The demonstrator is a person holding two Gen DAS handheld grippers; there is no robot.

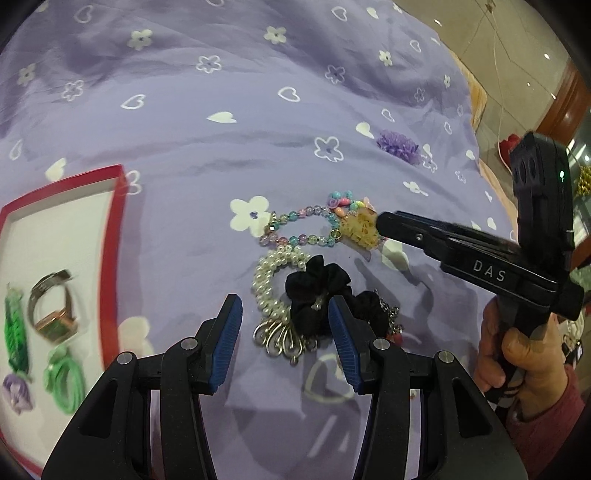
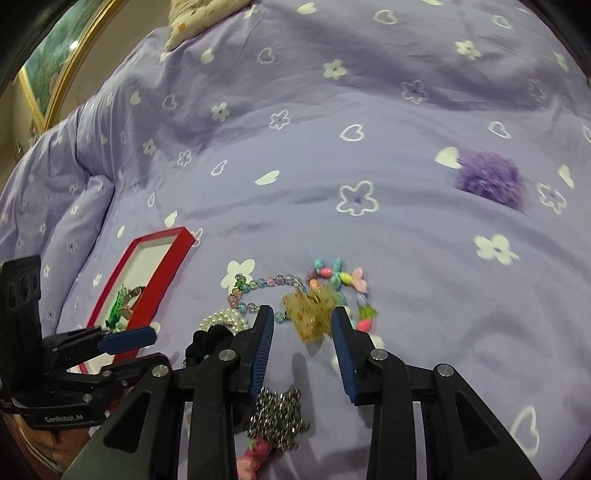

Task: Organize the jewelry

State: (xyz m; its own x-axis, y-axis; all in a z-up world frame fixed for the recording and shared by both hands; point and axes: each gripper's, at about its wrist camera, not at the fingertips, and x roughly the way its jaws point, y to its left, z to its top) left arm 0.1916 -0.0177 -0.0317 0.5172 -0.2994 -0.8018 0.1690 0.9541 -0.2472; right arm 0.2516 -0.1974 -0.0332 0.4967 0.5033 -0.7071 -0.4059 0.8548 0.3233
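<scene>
A pile of jewelry lies on the purple bedspread: a pastel bead necklace (image 1: 295,221) with a yellow flower clip (image 1: 360,229), a pearl bracelet (image 1: 269,284), a black scrunchie (image 1: 317,291) and a silver piece (image 1: 280,338). My left gripper (image 1: 284,314) is open, its fingers on either side of the pearl bracelet and scrunchie. My right gripper (image 2: 303,325) is open, just in front of the yellow clip (image 2: 312,314); its tip also shows in the left wrist view (image 1: 384,223). A red-rimmed tray (image 1: 110,236) at left holds a ring (image 1: 55,306), green bands (image 1: 64,380) and a purple flower.
A purple pompom (image 2: 487,181) lies apart on the bedspread, far right. A silver chain (image 2: 277,417) and a pink piece (image 2: 258,454) lie under the right gripper. A gold-framed picture (image 2: 55,55) and a pillow (image 2: 199,18) are at the far left. The tray (image 2: 177,254) shows left.
</scene>
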